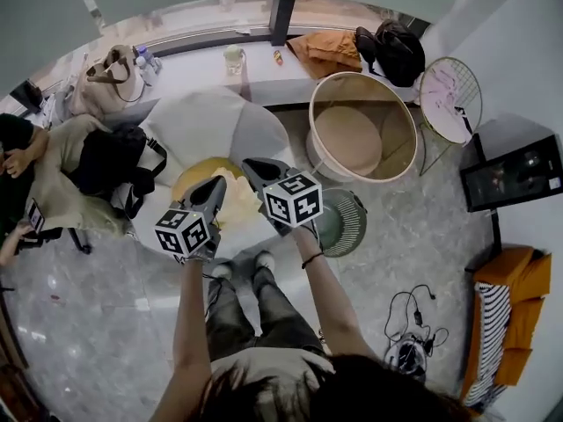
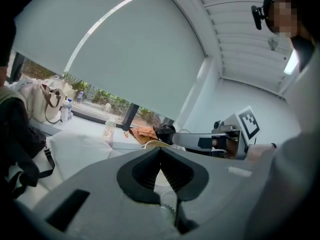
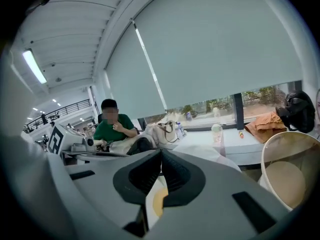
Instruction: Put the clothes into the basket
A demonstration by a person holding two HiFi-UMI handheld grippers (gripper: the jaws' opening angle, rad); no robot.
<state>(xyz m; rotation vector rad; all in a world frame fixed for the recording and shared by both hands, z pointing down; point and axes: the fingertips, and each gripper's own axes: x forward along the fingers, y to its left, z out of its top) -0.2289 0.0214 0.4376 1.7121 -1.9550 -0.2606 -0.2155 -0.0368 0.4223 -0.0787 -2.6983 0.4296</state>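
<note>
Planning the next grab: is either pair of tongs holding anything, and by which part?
Nothing is held: the left tongs and the right tongs are both shut and empty.

two handheld grippers: one left gripper [image 1: 215, 188] and one right gripper [image 1: 253, 169]. one large round basket [image 1: 398, 112]. two loose garments: one yellow garment [image 1: 193, 178] under the grippers and one orange garment [image 1: 327, 51] on the window ledge. two bags on that ledge: one beige tote bag [image 1: 110, 76] and one black bag [image 1: 396, 49]. one black backpack [image 1: 110, 161]. one cup [image 1: 233, 58]. one round wire side table [image 1: 450, 95]. one seated person [image 3: 112, 129], apart from the one holding the grippers.
</note>
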